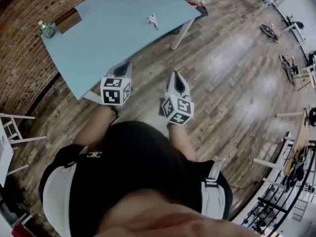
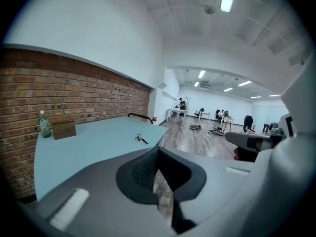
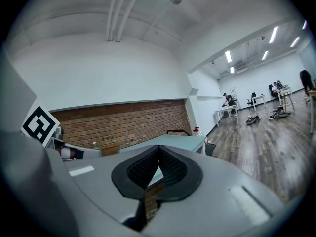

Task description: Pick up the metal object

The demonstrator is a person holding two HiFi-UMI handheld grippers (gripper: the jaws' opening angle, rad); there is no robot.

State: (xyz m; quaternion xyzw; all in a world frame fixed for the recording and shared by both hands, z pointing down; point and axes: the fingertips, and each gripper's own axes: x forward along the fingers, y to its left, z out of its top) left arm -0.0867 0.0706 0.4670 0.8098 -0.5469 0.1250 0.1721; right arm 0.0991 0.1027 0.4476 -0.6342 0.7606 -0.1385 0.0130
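The metal object (image 1: 152, 20) is a small silvery piece lying on the light blue table (image 1: 98, 38), towards its far right side. In the left gripper view the metal object (image 2: 140, 139) lies well beyond the jaws. My left gripper (image 1: 125, 65) hovers at the table's near edge, shut with nothing in it. My right gripper (image 1: 177, 75) hangs over the wooden floor to the right of the table, also shut and empty. In each gripper view the jaws meet at the tips, the left gripper (image 2: 158, 150) and the right gripper (image 3: 159, 150) alike.
A green-capped bottle (image 1: 47, 29) and a brown wooden block (image 1: 69, 21) stand at the table's far left by the brick wall (image 1: 19, 68). White table legs (image 1: 181, 33) stand under the right corner. Desks and gear (image 1: 289, 65) line the room's right side.
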